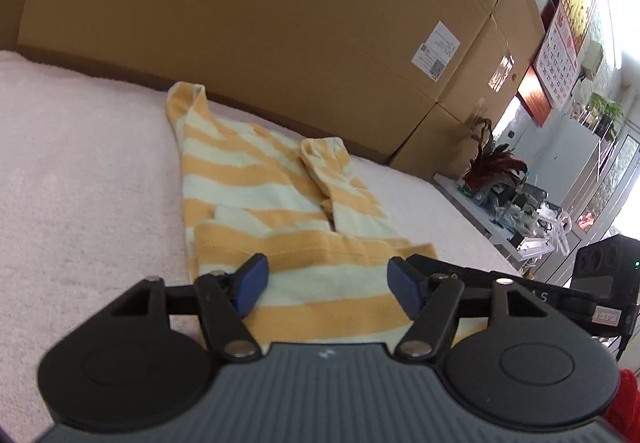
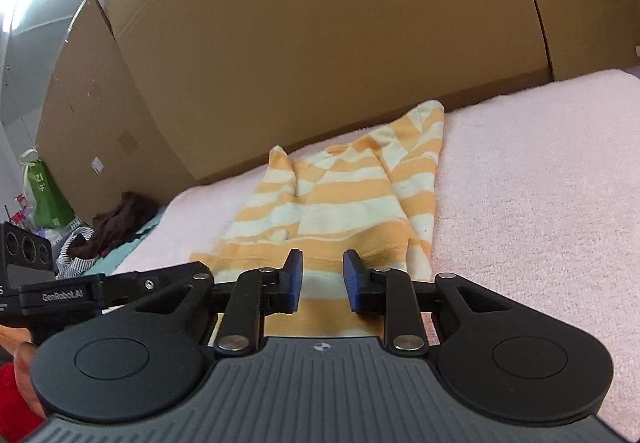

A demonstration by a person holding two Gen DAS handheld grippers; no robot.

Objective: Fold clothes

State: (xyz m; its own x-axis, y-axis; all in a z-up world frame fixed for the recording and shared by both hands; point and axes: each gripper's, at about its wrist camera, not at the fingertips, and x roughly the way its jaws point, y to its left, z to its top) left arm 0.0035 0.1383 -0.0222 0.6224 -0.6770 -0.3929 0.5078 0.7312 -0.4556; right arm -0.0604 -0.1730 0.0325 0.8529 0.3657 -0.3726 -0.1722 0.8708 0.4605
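A yellow-and-cream striped shirt [image 1: 280, 199] lies on a pink fleecy tabletop [image 1: 80, 171], its long axis running from the near edge away toward the wall of cardboard boxes [image 1: 280, 23] at the far side. Its sides and sleeves already lie turned in over the body, and a hem band sits doubled across the near end, so it makes a narrow strip. Both tongs hang over that near end, pointing along the strip. The left tongs [image 1: 324, 279] stand wide open, holding nothing. The right tongs [image 2: 322, 277] are parted more narrowly, also empty, just above the hem band. Neither is clearly nearer; they sit side by side. Whether they are coming in or letting go, I can't judge. No containers show on the cover.
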